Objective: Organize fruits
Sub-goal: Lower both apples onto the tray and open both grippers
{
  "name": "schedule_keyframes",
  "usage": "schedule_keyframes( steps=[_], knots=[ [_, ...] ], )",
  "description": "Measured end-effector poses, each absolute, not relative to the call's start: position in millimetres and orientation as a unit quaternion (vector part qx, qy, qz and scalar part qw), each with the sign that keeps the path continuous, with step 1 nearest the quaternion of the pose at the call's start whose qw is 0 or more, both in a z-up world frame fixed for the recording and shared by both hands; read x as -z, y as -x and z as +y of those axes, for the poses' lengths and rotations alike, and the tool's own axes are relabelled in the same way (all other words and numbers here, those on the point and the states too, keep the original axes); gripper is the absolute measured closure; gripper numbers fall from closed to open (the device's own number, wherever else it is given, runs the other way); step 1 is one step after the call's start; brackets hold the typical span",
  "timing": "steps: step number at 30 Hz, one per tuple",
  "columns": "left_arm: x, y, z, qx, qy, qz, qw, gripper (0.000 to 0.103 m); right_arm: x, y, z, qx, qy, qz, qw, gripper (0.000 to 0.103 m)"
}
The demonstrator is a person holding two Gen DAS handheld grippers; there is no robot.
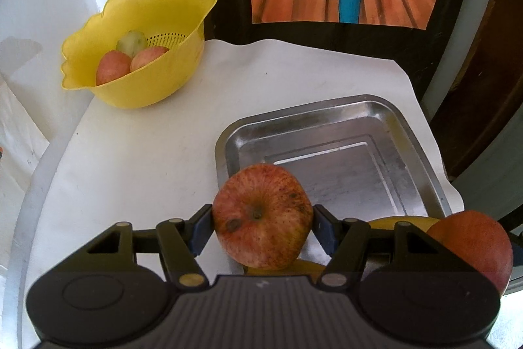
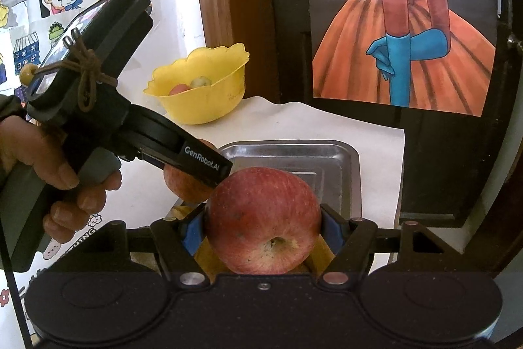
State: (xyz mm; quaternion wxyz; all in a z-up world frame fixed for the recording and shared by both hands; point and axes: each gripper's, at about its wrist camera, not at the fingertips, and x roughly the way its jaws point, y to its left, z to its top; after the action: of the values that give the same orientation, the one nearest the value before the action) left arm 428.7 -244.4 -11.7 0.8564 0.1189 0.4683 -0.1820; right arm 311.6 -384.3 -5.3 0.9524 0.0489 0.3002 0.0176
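Left gripper (image 1: 263, 226): clamped on speckled apple (image 1: 263, 216), stem end facing camera, blue pads on both flanks, held above near-left corner of steel tray (image 1: 408, 133).
Right gripper (image 2: 263, 229): clamped on red apple (image 2: 263, 219), calyx toward camera, centred between the pads, above tray's near edge.
Banana (image 1: 405, 222): yellow, partly hidden under both grippers.
Yellow colander (image 1: 137, 44): far left on white cloth (image 1: 147, 169), well apart from tray; two apples and a greenish fruit inside.
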Motion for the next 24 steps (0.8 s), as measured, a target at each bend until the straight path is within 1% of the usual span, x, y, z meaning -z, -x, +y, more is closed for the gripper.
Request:
schedule_keyframes(
  steps=[13, 24],
  knots=[
    [19, -435, -247, 0.179, -0.118, 0.473, 0.854, 0.035, 11, -319, -377, -0.021, -0.018, 0.301, 0.953, 0.031],
    [25, -440, -249, 0.184, -0.119, 0.473, 0.853, 0.035, 15, -325, -378, -0.017, -0.019, 0.299, 0.954, 0.031]
  ],
)
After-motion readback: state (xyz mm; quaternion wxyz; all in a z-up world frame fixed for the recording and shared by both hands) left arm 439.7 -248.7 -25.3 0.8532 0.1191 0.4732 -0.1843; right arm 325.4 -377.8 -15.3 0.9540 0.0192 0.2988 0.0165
